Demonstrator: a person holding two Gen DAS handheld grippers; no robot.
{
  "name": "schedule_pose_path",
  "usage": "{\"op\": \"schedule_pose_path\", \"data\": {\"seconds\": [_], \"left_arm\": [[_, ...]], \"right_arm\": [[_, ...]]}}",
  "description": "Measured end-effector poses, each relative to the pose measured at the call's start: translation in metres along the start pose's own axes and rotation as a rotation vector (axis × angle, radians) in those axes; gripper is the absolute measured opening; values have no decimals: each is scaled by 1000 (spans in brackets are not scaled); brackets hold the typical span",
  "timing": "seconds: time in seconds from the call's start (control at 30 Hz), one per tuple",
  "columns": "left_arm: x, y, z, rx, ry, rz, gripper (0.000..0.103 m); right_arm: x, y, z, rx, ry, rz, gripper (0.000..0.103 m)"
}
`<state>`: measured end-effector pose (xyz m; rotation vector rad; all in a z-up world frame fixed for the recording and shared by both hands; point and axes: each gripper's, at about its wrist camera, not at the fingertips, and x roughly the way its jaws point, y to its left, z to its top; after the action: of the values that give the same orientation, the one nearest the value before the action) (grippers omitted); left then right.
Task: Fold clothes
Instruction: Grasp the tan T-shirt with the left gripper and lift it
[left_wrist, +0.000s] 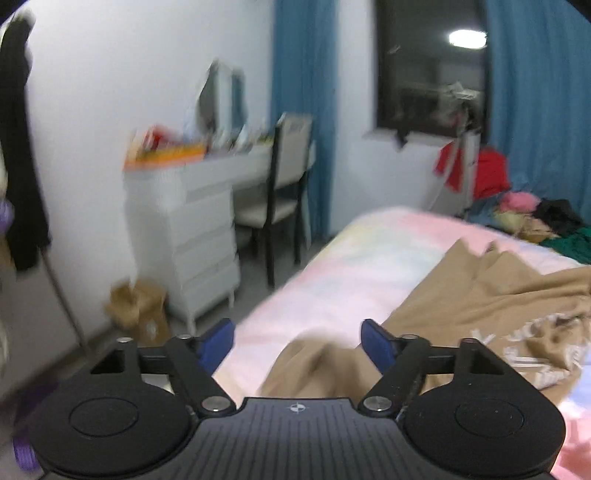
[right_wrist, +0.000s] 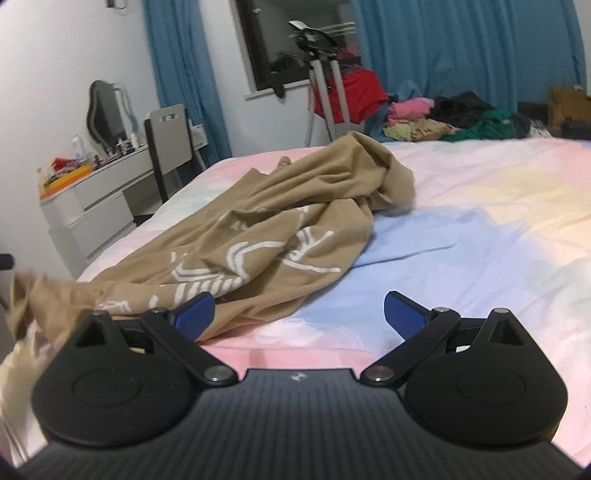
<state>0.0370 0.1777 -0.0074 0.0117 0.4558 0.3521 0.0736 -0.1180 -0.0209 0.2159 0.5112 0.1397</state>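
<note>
Tan printed cotton garment (right_wrist: 280, 229) crumpled on the pastel bed (right_wrist: 480, 221)
Your left claw (left_wrist: 297, 343) and right claw (right_wrist: 299, 314) gape, released — nothing gripped.

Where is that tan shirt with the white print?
The tan shirt lies crumpled on the pastel bed, on its left side in the right wrist view, nearer the white dresser.
</note>
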Motion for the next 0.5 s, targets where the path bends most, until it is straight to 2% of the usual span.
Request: {"op": "schedule_pose_path", "data": {"seconds": [0.1, 0.13, 0.17, 0.23, 0.33, 0.43, 0.5], "left_arm": [[-19, -28, -3, 110, -105, -9, 79], [-21, -38, -5, 129, -104, -69, 80], [-22, -49, -7, 152, -96, -132, 80], [-18, -76, -16, 225, -28, -279, 80], [-10, -128, -41, 410, 37, -397, 80], [7, -169, -67, 603, 70, -419, 72], [24, -174, -72, 594, 102, -387, 71]], "right_arm": [[3, -11, 2, 44, 19, -25, 100], [4, -14, 2, 56, 23, -31, 100], [4, -17, 2, 70, 25, -35, 100], [5, -24, 4, 103, 30, -44, 100], [6, -33, 6, 151, 33, -52, 100], [6, -41, 7, 183, 27, -52, 100], [7, -46, 5, 194, 32, -51, 100]]}}
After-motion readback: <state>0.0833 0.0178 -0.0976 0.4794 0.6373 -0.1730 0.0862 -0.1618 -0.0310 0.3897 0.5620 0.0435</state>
